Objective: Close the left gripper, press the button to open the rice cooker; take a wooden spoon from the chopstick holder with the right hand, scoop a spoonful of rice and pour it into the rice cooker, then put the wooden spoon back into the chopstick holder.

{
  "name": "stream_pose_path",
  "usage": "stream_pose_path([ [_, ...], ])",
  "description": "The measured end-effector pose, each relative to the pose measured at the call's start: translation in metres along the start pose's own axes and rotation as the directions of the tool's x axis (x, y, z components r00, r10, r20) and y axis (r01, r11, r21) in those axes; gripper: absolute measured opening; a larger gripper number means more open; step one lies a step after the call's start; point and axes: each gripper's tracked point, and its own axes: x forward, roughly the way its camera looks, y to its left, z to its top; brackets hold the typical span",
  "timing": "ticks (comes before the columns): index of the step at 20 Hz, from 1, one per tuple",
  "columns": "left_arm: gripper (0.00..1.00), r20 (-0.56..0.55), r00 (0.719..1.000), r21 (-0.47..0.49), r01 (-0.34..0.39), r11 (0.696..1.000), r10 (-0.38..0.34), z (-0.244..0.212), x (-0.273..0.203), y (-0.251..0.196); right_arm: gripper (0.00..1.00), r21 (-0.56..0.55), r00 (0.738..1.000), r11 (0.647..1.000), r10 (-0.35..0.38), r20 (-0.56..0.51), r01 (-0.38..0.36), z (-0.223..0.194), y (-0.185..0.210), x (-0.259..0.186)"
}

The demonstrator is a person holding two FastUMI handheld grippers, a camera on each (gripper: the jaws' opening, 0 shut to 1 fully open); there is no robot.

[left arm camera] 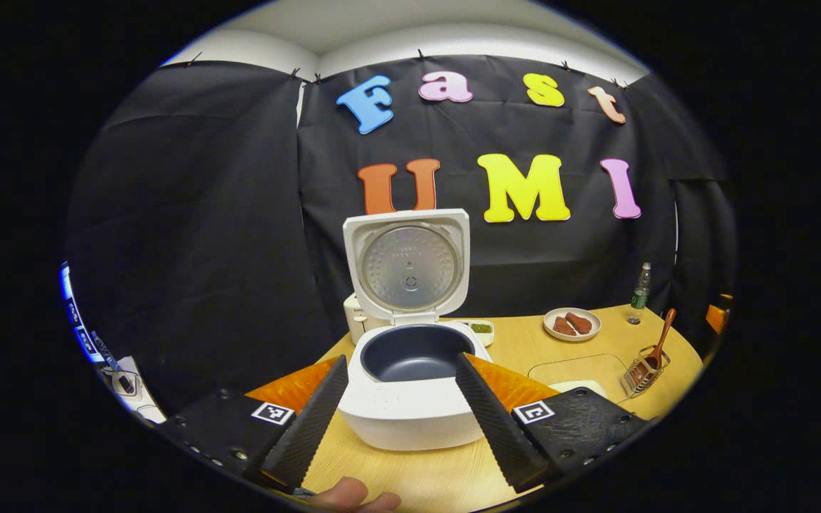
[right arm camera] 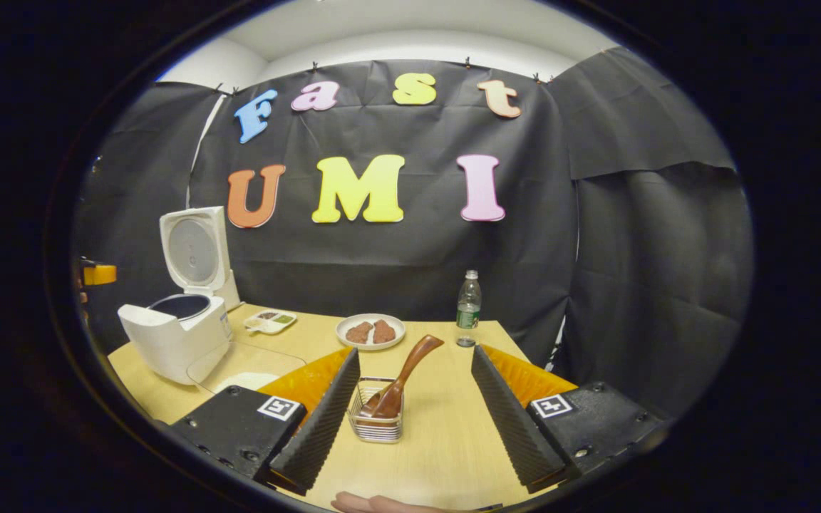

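R gripper (right arm camera: 410,410): jaws wide apart, empty, low over table (right arm camera: 446,442), aimed at holder (right arm camera: 376,420) w/ spoon (right arm camera: 402,381) leaning up-right out of it, handle between the fingers but not touched. Risk: wire holder is light, a skewed pinch on the tilted handle could tip or drag it; spoon may pivot in grip.

L gripper (left arm camera: 400,410): jaws apart, empty, framing cooker (left arm camera: 410,399), lid (left arm camera: 408,263) up, pot looks empty. Risk: L drifting fwd bumps cooker.

Rice supply: can't tell which dish.

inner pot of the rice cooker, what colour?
Dark blue-grey, inside the white rice cooker; the inner pot shows best in the left gripper view.
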Motion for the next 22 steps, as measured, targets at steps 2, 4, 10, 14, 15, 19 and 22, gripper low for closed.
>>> stream_pose_path([
  [2, 0.97, 0.048, 0.999, -0.004, 0.007, 1.0, -0.007, 0.009, -0.026, -0.004, 0.98, 0.016, 1.0, 1.0, -0.002, -0.016, 0.002, -0.006, 0.001, 0.009],
  [4, 0.97, 0.083, 0.996, 0.002, 0.021, 1.0, -0.021, 0.008, -0.05, -0.008, 0.98, 0.029, 1.0, 1.0, 0.001, -0.027, 0.0, -0.011, 0.002, 0.02],
  [10, 0.97, 0.168, 0.985, 0.009, 0.03, 1.0, -0.031, -0.006, -0.106, -0.021, 0.98, 0.08, 0.997, 0.997, 0.014, -0.076, -0.008, -0.036, 0.0, 0.074],
  [14, 0.95, 0.208, 0.978, -0.014, 0.01, 1.0, -0.007, -0.019, -0.135, -0.02, 0.99, 0.146, 0.991, 0.988, 0.058, -0.119, -0.04, -0.062, 0.005, 0.126],
  [15, 0.95, 0.216, 0.976, -0.024, 0.016, 1.0, -0.011, -0.022, -0.14, -0.021, 1.0, 0.168, 0.989, 0.985, 0.07, -0.133, -0.047, -0.07, 0.007, 0.139],
  [19, 0.95, 0.211, 0.977, -0.022, 0.028, 0.999, -0.023, -0.034, -0.148, -0.018, 1.0, 0.239, 0.981, 0.971, 0.077, -0.176, -0.033, -0.093, 0.006, 0.177],
  [22, 0.95, 0.201, 0.979, -0.017, 0.019, 1.0, -0.015, -0.039, -0.145, -0.009, 0.88, 0.254, 0.981, 0.963, 0.131, -0.145, -0.091, -0.086, 0.018, 0.186],
])
